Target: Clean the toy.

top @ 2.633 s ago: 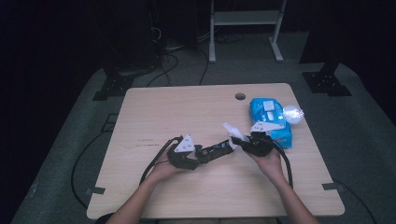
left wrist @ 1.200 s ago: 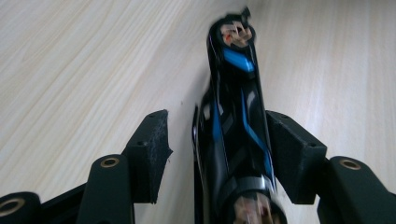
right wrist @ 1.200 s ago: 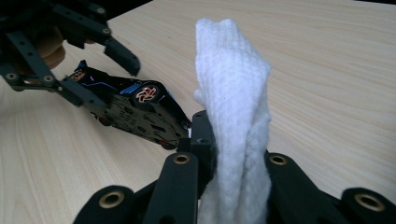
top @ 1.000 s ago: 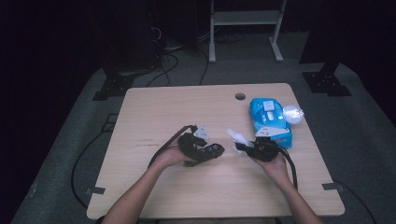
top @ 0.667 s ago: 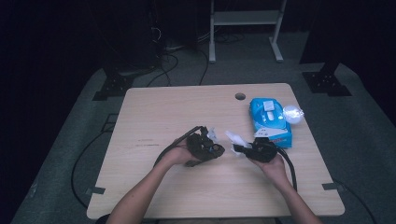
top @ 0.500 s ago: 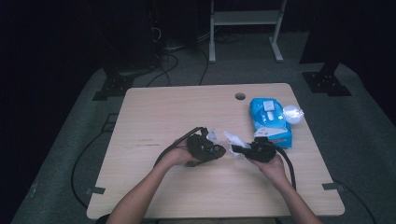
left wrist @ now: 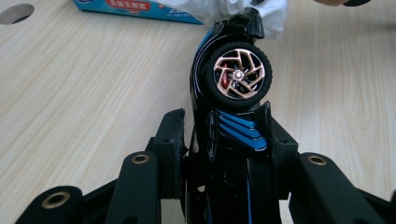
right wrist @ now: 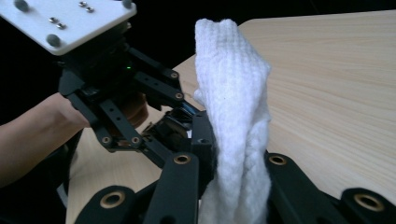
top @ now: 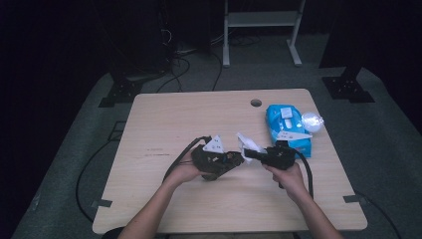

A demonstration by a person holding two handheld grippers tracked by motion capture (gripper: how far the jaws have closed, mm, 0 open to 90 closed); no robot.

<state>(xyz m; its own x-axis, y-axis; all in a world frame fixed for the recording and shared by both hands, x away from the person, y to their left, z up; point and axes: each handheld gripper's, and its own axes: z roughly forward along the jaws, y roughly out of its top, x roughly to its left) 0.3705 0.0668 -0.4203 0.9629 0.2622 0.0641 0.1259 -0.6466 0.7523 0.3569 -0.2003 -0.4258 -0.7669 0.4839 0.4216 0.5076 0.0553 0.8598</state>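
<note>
Your left gripper (left wrist: 219,154): jaws clamped on black-and-blue toy car (left wrist: 231,88), held on its side, bronze-spoked wheel (left wrist: 238,75) facing camera. Your right gripper (right wrist: 233,186): jaws pinched on white cloth (right wrist: 236,112), folded, standing upright. Both meet above table (top: 164,119) centre, cloth touching car's front end. Blue wipes pack (top: 287,128) lies near right edge.

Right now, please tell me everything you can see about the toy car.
The toy car is glossy black with blue stripes, seemingly plastic. One wheel shows a black tyre, copper-coloured spoked rim and red part behind. The left tool clamps its body on both sides, above the table. A white cloth touches its far end.
</note>
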